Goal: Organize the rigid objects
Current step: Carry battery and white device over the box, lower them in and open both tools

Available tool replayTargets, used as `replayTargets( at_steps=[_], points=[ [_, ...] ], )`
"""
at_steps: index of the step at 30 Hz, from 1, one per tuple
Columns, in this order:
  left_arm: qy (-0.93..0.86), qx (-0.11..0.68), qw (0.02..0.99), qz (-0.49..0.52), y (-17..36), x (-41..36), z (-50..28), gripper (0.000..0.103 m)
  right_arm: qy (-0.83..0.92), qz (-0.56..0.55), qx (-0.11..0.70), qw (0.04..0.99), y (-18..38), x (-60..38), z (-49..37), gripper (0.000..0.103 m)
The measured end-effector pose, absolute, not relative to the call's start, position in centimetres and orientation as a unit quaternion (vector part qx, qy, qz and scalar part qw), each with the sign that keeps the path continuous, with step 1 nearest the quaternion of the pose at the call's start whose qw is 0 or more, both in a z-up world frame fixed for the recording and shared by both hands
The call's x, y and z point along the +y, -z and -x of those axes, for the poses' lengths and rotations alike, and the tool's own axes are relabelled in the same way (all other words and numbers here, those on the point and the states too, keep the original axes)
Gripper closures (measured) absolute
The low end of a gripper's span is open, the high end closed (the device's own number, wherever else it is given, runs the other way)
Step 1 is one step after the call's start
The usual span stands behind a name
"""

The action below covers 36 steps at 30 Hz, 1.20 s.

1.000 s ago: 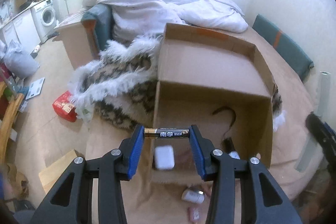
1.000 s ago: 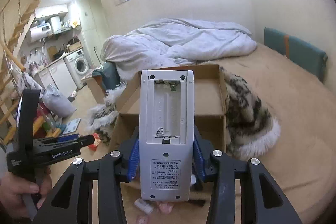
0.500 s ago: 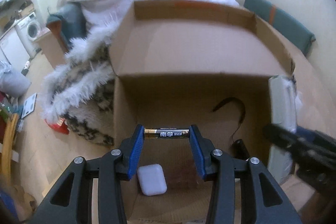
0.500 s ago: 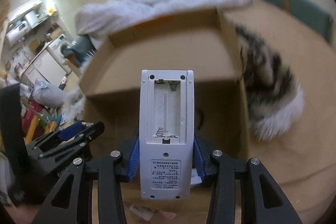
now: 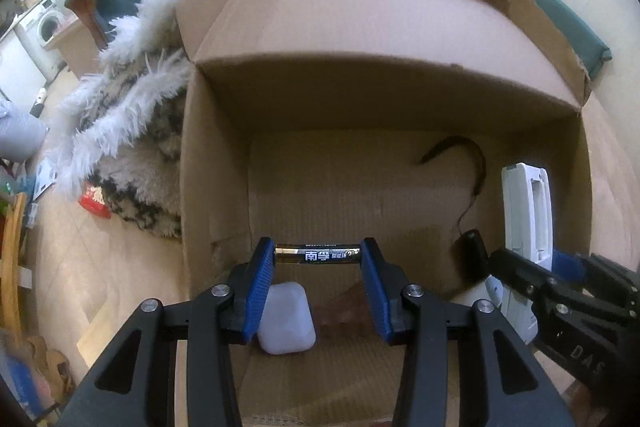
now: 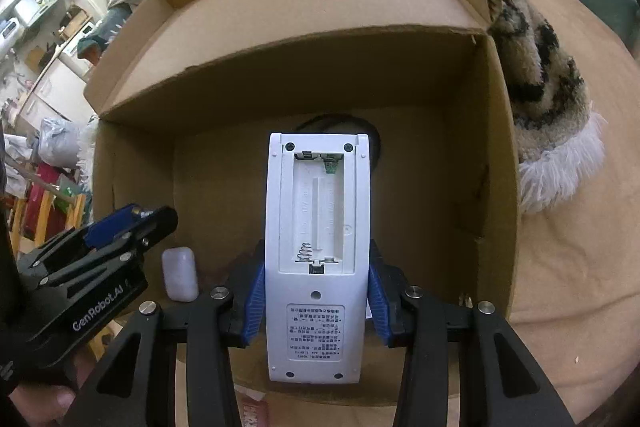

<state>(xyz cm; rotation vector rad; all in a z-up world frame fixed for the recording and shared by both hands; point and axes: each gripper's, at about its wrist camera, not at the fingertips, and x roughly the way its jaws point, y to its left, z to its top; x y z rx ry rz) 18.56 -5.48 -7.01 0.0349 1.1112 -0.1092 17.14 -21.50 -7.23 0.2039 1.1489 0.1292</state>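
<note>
Already in the cardboard box (image 5: 216, 163): a white case (image 5: 286, 319) and a black corded item (image 5: 470, 247). Still to deposit: the battery (image 5: 318, 254), clamped endwise in the left tongs (image 5: 318, 283), and the remote (image 6: 318, 255), gripped by the right tongs (image 6: 318, 291); both hang over the box opening.

The cardboard box (image 5: 216, 187) stood open on the bed (image 6: 568, 267), a shaggy throw (image 5: 132, 131) against its left wall. Inside lay a small case (image 5: 286, 319) near the left — a cable (image 5: 472, 163) curled at the far right. Both tools hung over the opening: the left tool (image 5: 318, 259) crosswise with a battery (image 5: 318, 254), the right tool (image 6: 316, 291) with a remote (image 6: 318, 247).
</note>
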Motion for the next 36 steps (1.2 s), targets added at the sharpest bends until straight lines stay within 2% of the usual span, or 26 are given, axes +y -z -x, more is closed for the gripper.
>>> replayTargets(
  at_steps=[20,24,26,28,30,35,36],
  points=[
    [0.058,0.532,0.843,-0.052,8.5,-7.6,-18.1,0.063,-0.06,-0.09,0.558,0.823,8.2,-21.8,-17.3,0.057],
    [0.062,0.533,0.842,-0.051,8.5,-7.4,-18.4,0.06,-0.071,-0.111,0.554,0.822,7.8,-22.2,-17.5,0.055],
    [0.065,0.527,0.845,-0.055,8.1,-7.8,-18.1,0.042,-0.077,-0.114,0.547,0.826,7.3,-22.2,-17.6,0.036],
    [0.054,0.52,0.851,-0.055,7.7,-7.7,-17.9,0.038,-0.088,-0.113,0.535,0.833,6.6,-22.1,-17.6,0.034],
    [0.055,0.522,0.85,-0.042,7.5,-7.4,-18.0,0.036,-0.086,-0.099,0.521,0.843,5.9,-22.0,-17.5,0.033],
    [0.051,0.522,0.851,-0.026,7.3,-6.7,-18.2,0.036,-0.072,-0.1,0.514,0.849,5.6,-22.4,-17.4,0.007],
    [0.052,0.521,0.852,-0.026,7.2,-6.7,-18.1,0.036,-0.07,-0.101,0.514,0.849,5.6,-22.6,-17.5,0.005]
  ],
)
